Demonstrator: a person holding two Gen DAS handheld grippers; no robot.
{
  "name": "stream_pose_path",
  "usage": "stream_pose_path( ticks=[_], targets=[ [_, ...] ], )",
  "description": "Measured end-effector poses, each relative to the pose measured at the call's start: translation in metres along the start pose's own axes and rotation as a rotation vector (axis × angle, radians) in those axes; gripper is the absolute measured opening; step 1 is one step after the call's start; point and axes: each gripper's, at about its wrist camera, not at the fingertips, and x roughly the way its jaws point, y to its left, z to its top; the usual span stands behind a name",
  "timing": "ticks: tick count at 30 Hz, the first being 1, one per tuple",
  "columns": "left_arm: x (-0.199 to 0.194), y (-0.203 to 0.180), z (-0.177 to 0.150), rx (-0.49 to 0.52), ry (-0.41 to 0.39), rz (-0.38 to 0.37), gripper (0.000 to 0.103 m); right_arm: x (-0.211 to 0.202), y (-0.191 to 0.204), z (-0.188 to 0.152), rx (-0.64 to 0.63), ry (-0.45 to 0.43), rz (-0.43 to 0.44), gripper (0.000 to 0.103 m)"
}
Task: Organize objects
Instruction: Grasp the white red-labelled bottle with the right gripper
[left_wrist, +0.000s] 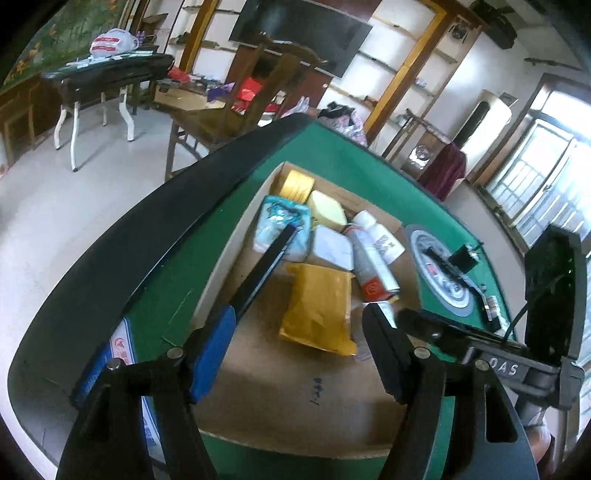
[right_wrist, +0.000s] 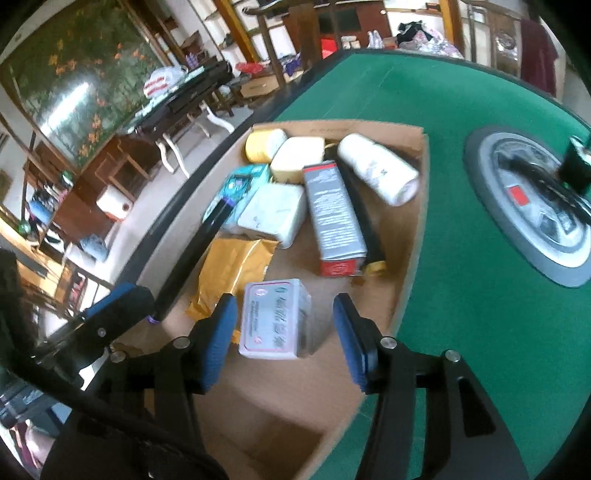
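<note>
The right gripper (right_wrist: 284, 339) has its blue pads spread to either side of a small white box with red print (right_wrist: 275, 319), with a clear gap showing on both flanks, so nothing is pinched; the box stands on the floor of the flattened cardboard tray (right_wrist: 288, 406), between the fingers and just ahead of them, beside a yellow padded mailer (right_wrist: 229, 273); I judge the step in hand to be setting this box down among the others, and doing it well means keeping the pads wide and drawing straight back along the fingers' line so neither pad drags a corner and tips it; the left gripper (left_wrist: 299, 321) is spread too and holds nothing, hovering over the same tray with the mailer lying between and beyond its fingers; further out lie a grey and red carton (right_wrist: 332, 221), a white bottle on its side (right_wrist: 380, 170), a white flat case (right_wrist: 271, 216), a teal tissue pack (right_wrist: 240, 192), a pale yellow block (right_wrist: 295, 158) and a yellow tape roll (right_wrist: 264, 144), all crowded at the tray's far end; the tray rests on a green felt table (right_wrist: 461, 314) with a round grey hub (right_wrist: 535, 206) at its centre.
</note>
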Motion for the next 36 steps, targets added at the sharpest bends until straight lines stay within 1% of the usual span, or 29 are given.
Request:
stream_pose_path(
  ticks=[1,2,4,5,7,8,9,10,11,12,13,14,15,18,19,22,24,27,30,31,32,33,34,35,36],
  targets=[
    [-0.006,-0.003,-0.001,0.013,-0.021,-0.016,0.065,-0.005,-0.004,-0.001,-0.001,-0.009,-0.01,0.055],
    [-0.011,-0.007,-0.001,0.028,-0.04,-0.026,0.065,-0.018,-0.013,-0.004,-0.003,-0.024,-0.039,0.058],
    [-0.02,-0.018,-0.002,0.067,-0.083,-0.046,0.066,-0.04,-0.026,-0.011,-0.009,-0.049,-0.085,0.058],
    [-0.024,-0.024,-0.003,0.087,-0.102,-0.062,0.067,-0.054,-0.036,-0.013,-0.015,-0.058,-0.125,0.058],
    [-0.03,-0.038,-0.004,0.118,-0.128,-0.097,0.067,-0.088,-0.053,-0.019,-0.05,-0.094,-0.254,0.058],
    [-0.032,-0.046,-0.005,0.134,-0.14,-0.118,0.067,-0.111,-0.064,-0.026,-0.085,-0.154,-0.336,0.06],
    [-0.033,-0.053,-0.007,0.15,-0.149,-0.135,0.067,-0.127,-0.071,-0.03,-0.107,-0.204,-0.398,0.066],
    [-0.034,-0.062,-0.009,0.171,-0.155,-0.148,0.069,-0.143,-0.079,-0.034,-0.129,-0.253,-0.463,0.087],
    [-0.035,-0.072,-0.011,0.194,-0.158,-0.16,0.072,-0.159,-0.095,-0.042,-0.147,-0.3,-0.54,0.1],
    [-0.033,-0.082,-0.014,0.22,-0.156,-0.172,0.072,-0.167,-0.112,-0.046,-0.141,-0.294,-0.59,0.103],
    [-0.032,-0.089,-0.016,0.237,-0.149,-0.179,0.072,-0.17,-0.125,-0.048,-0.122,-0.264,-0.626,0.103],
    [-0.029,-0.099,-0.019,0.256,-0.13,-0.189,0.072,-0.172,-0.147,-0.047,-0.075,-0.213,-0.669,0.103],
    [-0.025,-0.106,-0.022,0.267,-0.111,-0.199,0.072,-0.177,-0.177,-0.05,0.001,-0.177,-0.692,0.103],
    [-0.015,-0.12,-0.028,0.277,-0.057,-0.221,0.072,-0.191,-0.229,-0.051,0.133,-0.181,-0.717,0.103],
    [-0.011,-0.124,-0.031,0.279,-0.039,-0.228,0.072,-0.193,-0.24,-0.048,0.155,-0.184,-0.718,0.103],
    [-0.007,-0.138,-0.038,0.295,-0.007,-0.238,0.072,-0.203,-0.272,-0.041,0.233,-0.206,-0.651,0.103],
    [-0.006,-0.146,-0.043,0.313,0.005,-0.238,0.072,-0.198,-0.293,-0.026,0.282,-0.192,-0.59,0.103],
    [0.0,-0.16,-0.051,0.335,0.025,-0.231,0.072,-0.183,-0.309,-0.006,0.312,-0.159,-0.565,0.103],
    [0.003,-0.169,-0.054,0.351,0.038,-0.224,0.072,-0.162,-0.317,0.01,0.306,-0.122,-0.554,0.098],
    [0.004,-0.172,-0.055,0.356,0.043,-0.219,0.072,-0.155,-0.321,0.014,0.305,-0.106,-0.556,0.094],
    [0.005,-0.174,-0.056,0.357,0.047,-0.218,0.072,-0.148,-0.325,0.018,0.305,-0.087,-0.554,0.085],
    [0.007,-0.176,-0.056,0.359,0.052,-0.218,0.072,-0.14,-0.329,0.023,0.309,-0.067,-0.558,0.08],
    [0.008,-0.179,-0.057,0.364,0.058,-0.217,0.072,-0.133,-0.334,0.025,0.316,-0.047,-0.564,0.064],
    [0.01,-0.181,-0.057,0.368,0.062,-0.216,0.072,-0.125,-0.339,0.027,0.328,-0.023,-0.56,0.056],
    [0.012,-0.183,-0.058,0.373,0.067,-0.214,0.072,-0.118,-0.345,0.028,0.348,-0.004,-0.527,0.04]
  ],
)
